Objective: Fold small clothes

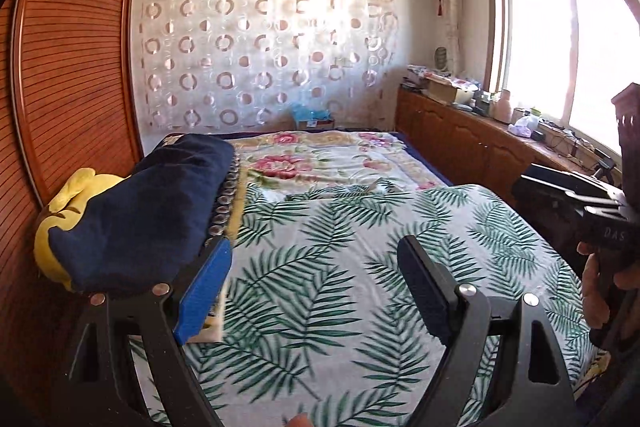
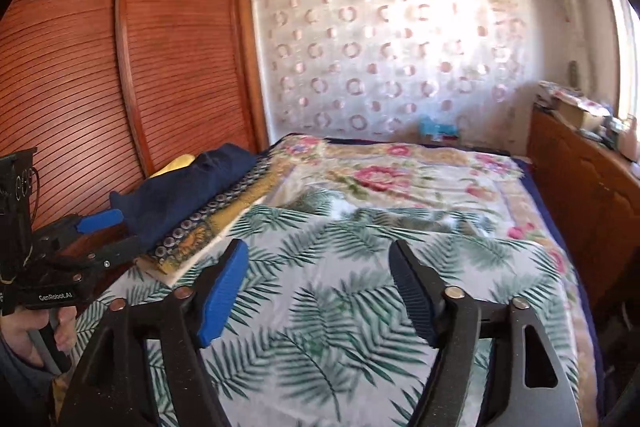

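Left gripper (image 1: 316, 291) and right gripper (image 2: 320, 291) are held with jaws spread, nothing between them, above the leaf-print sheet (image 1: 340, 267). Navy folded clothes (image 1: 152, 211) lie stacked on a patterned cushion (image 2: 208, 227) at the bed's left edge, beside the wardrobe (image 1: 76, 67). A yellow item (image 1: 56, 223) is partly hidden beneath. Windowsill clutter (image 1: 520, 115) is washed out by glare.

A bed (image 1: 412, 163) fills the lower frame. A palm-leaf sheet (image 1: 320, 287) covers its near part, a floral blanket (image 1: 320, 159) the far part. At left lies a navy garment (image 1: 152, 211) over something yellow (image 1: 76, 195).
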The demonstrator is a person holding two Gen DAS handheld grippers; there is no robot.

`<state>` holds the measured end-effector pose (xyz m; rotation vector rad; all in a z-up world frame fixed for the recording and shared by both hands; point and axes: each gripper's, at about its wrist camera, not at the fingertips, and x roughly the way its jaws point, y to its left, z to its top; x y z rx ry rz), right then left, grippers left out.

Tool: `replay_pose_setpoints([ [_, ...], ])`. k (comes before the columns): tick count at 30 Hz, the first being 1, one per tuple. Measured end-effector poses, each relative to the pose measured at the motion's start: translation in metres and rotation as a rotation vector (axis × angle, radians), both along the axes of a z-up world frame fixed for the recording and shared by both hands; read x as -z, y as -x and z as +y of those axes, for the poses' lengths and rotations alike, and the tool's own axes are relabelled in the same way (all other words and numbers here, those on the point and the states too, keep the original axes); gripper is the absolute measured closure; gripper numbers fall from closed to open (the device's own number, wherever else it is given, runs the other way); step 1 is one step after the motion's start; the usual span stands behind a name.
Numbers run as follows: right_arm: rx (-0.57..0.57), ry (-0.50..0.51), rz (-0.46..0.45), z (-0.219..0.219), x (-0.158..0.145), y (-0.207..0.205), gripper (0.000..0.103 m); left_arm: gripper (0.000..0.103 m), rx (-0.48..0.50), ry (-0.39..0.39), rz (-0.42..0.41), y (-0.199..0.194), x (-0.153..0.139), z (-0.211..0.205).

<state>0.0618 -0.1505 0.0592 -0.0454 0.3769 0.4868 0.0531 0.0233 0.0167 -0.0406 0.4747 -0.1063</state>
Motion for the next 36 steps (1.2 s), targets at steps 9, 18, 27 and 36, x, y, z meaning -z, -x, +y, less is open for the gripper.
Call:
replay_pose_setpoints([
  [9, 0.127, -0.029, -0.046, -0.003, -0.003, 0.052, 0.020, 0.018, 0.014, -0.011, -0.024, 0.009, -0.014, -0.028],
  [18, 0.150, -0.022, -0.059, 0.029, 0.006, 0.072, 0.020, 0.018, 0.014, -0.020, -0.036, 0.013, -0.020, -0.034],
  [27, 0.161, -0.035, -0.042, 0.033, 0.011, 0.070, 0.020, 0.018, -0.002, -0.029, -0.035, 0.015, -0.023, -0.033],
  [36, 0.165, -0.040, -0.047, 0.022, 0.014, 0.061, 0.020, 0.018, -0.005, -0.031, -0.036, 0.015, -0.024, -0.033],
])
